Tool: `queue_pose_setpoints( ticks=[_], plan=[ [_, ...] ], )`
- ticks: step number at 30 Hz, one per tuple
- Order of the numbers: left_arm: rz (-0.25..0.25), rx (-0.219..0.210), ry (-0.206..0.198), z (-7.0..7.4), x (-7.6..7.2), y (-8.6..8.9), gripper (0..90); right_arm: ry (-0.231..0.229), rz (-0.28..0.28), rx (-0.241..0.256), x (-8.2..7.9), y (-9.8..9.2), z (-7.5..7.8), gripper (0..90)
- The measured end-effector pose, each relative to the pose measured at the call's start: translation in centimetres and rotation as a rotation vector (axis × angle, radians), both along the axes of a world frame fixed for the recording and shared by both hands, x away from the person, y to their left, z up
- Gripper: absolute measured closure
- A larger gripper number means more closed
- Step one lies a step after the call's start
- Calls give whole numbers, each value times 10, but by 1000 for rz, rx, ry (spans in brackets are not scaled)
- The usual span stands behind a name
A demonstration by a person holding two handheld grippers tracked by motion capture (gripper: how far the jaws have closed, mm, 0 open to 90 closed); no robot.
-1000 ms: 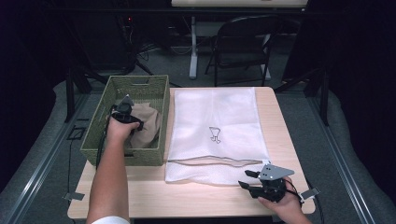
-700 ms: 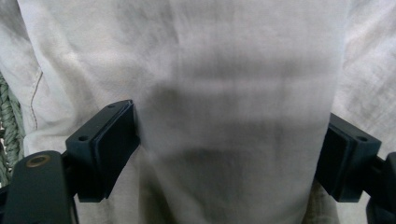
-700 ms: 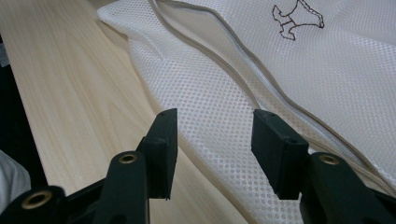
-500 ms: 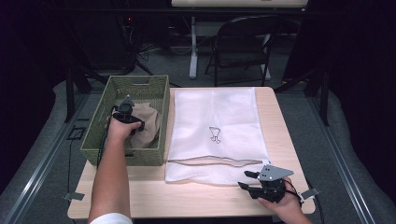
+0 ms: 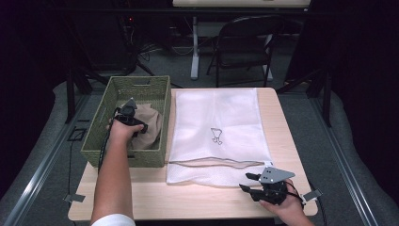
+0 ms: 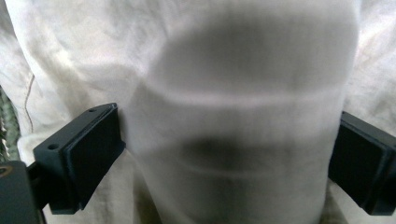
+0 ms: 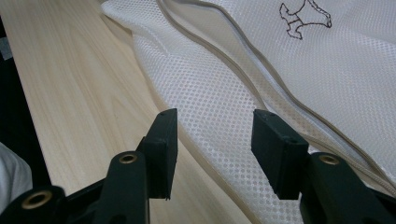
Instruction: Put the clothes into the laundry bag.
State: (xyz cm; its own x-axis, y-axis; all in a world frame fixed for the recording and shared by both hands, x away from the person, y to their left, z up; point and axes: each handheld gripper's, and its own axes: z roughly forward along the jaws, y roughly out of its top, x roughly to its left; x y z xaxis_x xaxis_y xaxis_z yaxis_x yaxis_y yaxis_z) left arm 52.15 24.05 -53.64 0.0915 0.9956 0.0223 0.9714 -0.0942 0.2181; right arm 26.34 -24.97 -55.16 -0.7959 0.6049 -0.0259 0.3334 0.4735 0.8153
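Observation:
A beige cloth (image 5: 151,128) lies bunched in a green woven basket (image 5: 141,81) at the table's left. My left gripper (image 5: 139,127) is down in the basket, open, with a thick fold of the cloth (image 6: 233,70) bulging between its wide-set jaws. A white mesh laundry bag (image 5: 219,132) with a small dark emblem lies flat on the middle of the table. My right gripper (image 5: 244,182) is open at the bag's near right corner. In the right gripper view, its jaws straddle the bag's (image 7: 327,70) zippered edge just above the mesh.
The wooden table (image 5: 188,200) shows a bare strip along its near edge, in front of the bag. A folding chair (image 5: 244,37) and a desk leg stand beyond the far edge. Dark floor and rails surround the table.

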Motion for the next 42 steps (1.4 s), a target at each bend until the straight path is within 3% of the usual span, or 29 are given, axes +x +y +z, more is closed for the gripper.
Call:
queue_pose_setpoints(
  ticks=[6,22,29,37,42],
  plan=[
    [-25,-8,-21,0,-1,1,78,-1,7,-2,0,1,0,507],
    [-23,8,-18,0,-1,-1,135,-7,14,-3,-1,2,0,507],
    [-22,-4,-14,1,-1,-1,179,-10,17,-8,-1,2,0,506],
    [-9,-24,-14,4,-1,1,273,-10,18,-11,-1,2,0,502],
    [34,-45,-14,7,-1,4,360,-7,20,-10,-1,2,-1,503]
  ],
)
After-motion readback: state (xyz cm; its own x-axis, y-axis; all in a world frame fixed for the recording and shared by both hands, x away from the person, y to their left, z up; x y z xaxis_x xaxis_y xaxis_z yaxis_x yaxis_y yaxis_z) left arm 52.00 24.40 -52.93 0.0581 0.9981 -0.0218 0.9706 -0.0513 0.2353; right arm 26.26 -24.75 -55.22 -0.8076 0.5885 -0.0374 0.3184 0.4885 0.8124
